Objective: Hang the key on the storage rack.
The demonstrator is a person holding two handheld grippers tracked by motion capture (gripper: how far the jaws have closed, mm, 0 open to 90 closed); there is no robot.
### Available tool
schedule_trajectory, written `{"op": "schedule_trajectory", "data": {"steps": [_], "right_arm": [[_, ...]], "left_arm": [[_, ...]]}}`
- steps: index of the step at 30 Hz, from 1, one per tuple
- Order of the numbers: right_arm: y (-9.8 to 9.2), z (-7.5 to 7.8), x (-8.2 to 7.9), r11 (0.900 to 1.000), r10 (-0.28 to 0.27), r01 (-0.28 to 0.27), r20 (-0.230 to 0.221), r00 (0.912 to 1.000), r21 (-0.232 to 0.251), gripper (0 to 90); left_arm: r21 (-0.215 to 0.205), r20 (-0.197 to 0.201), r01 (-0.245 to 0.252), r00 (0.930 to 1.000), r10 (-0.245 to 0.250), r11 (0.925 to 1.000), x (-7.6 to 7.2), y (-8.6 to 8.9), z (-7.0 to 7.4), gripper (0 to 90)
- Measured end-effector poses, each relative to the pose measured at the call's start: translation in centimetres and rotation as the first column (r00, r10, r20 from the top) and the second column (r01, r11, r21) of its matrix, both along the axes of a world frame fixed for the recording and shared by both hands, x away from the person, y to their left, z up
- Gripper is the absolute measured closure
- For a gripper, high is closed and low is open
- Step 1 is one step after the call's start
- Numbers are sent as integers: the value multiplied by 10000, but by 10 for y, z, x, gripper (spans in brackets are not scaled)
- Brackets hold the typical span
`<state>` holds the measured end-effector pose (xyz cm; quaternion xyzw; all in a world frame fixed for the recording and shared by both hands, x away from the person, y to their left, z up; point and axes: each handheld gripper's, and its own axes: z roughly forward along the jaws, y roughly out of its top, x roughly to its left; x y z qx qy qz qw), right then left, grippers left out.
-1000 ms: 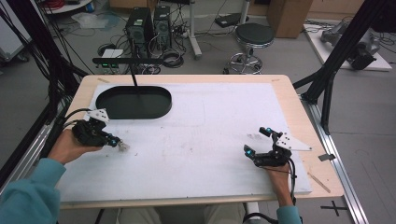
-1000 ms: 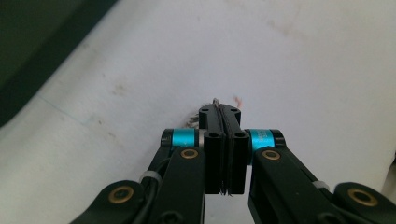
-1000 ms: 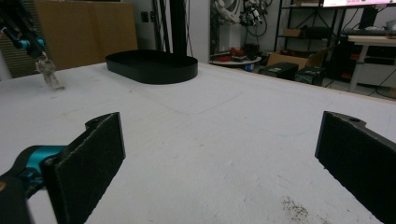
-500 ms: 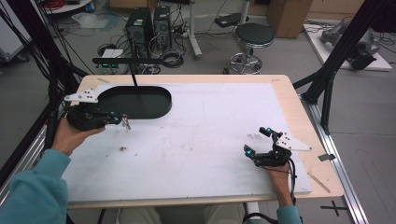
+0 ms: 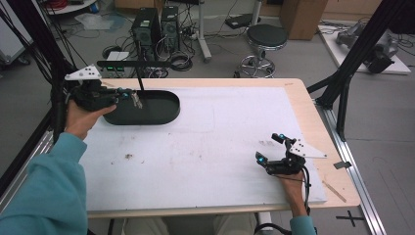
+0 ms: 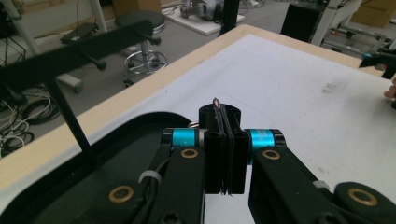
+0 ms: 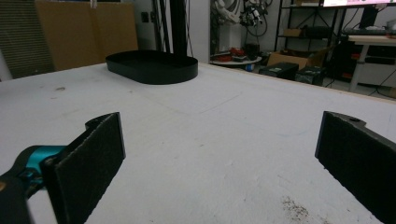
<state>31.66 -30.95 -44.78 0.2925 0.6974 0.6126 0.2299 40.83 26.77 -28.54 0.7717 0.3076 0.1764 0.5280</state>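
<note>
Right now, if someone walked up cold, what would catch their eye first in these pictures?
First, the left hand-held gripper raised over the black oval tray at the table's far left, its jaws shut on a small thin metal piece that dangles over the tray. Next, the right hand-held gripper down near the front right of the white table top, jaws wide open with nothing between them.
</note>
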Motion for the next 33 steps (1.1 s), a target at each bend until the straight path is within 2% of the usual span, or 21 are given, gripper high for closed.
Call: {"op": "schedule_trajectory", "data": {"steps": [1, 7, 13, 16, 21, 26, 33], "right_arm": [[0, 0, 0, 10000, -13, 14, 57, 10000, -16, 7], [0, 0, 0, 10000, -11, 11, 56, 10000, -7, 7], [0, 0, 0, 10000, -15, 15, 46, 10000, -18, 7], [0, 0, 1, 10000, -13, 13, 30, 10000, 24, 7], [0, 0, 0, 10000, -6, 6, 17, 10000, 23, 7], [0, 0, 1, 10000, -24, 24, 49, 10000, 23, 7], [0, 0, 1, 10000, -21, 20, 53, 10000, 26, 7]], "left_arm": [[-106, -11, 70, 10000, -70, 9999, 4, -2, 3, 883], [-5, 196, -110, 9997, 110, 9999, 25, -16, 16, 883], [27, 210, -491, 9986, 490, 9988, 44, -27, 20, 883], [-120, 189, -720, 9972, 722, 9973, 50, -29, 17, 883], [7, -74, -1211, 9926, 1211, 9926, 60, -33, 7, 883], [-69, -275, -1607, 9867, 1604, 9870, 65, -35, 3, 882], [347, -323, -2153, 9758, 2164, 9759, 69, -37, -2, 882]]}}
